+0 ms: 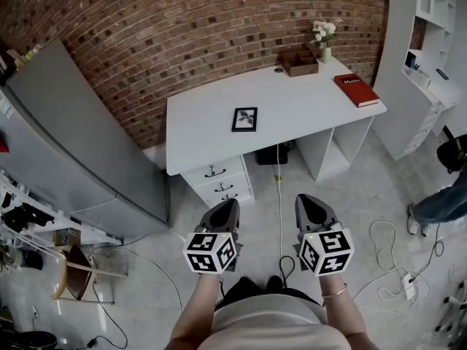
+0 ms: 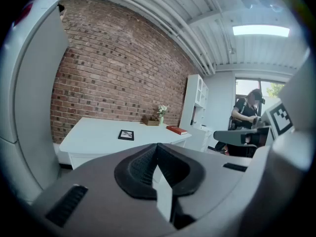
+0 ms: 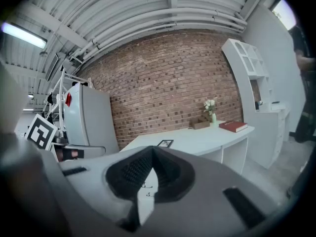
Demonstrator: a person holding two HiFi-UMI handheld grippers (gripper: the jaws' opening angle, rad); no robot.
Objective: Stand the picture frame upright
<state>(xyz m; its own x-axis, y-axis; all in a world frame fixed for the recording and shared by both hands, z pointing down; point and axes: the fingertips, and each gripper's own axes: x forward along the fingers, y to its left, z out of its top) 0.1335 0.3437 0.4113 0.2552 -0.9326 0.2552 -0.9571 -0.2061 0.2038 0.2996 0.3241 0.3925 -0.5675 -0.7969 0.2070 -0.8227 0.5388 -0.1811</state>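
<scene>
A person stands on a grey floor and faces a white desk [image 1: 292, 108] set against a red brick wall [image 1: 204, 28]. They hold a two-jaw gripper in each hand, low in front of the body and well short of the desk.

The left gripper [image 1: 227, 208] has its jaws closed together, and its own view shows nothing between them. The right gripper [image 1: 309, 204] is the same, with its jaws pressed together and nothing held. Both point towards the desk and tilt slightly downward. Each carries a cube with black and white square markers at its rear end.

The picture frame [image 1: 244, 119] lies flat on the desk top, near the middle and a little towards the front edge. It is small and dark-edged, with a pale picture of a plant sprig inside. It sits apart from everything else on the desk, and neither gripper is near it.

At the back right corner of the desk stand a brown wooden box [image 1: 300, 62] and, just beside it, a small vase of white flowers [image 1: 325, 39]. A red book [image 1: 357, 90] lies flat near the right end. Under the left part of the desk is a set of white drawers [image 1: 219, 181].

A tall grey fridge [image 1: 66, 137] stands to the left of the desk. A white shelf unit [image 1: 423, 49] stands to the right. Cables [image 1: 387, 239] trail across the floor on the right, where another person's leg [image 1: 438, 206] shows at the edge.
</scene>
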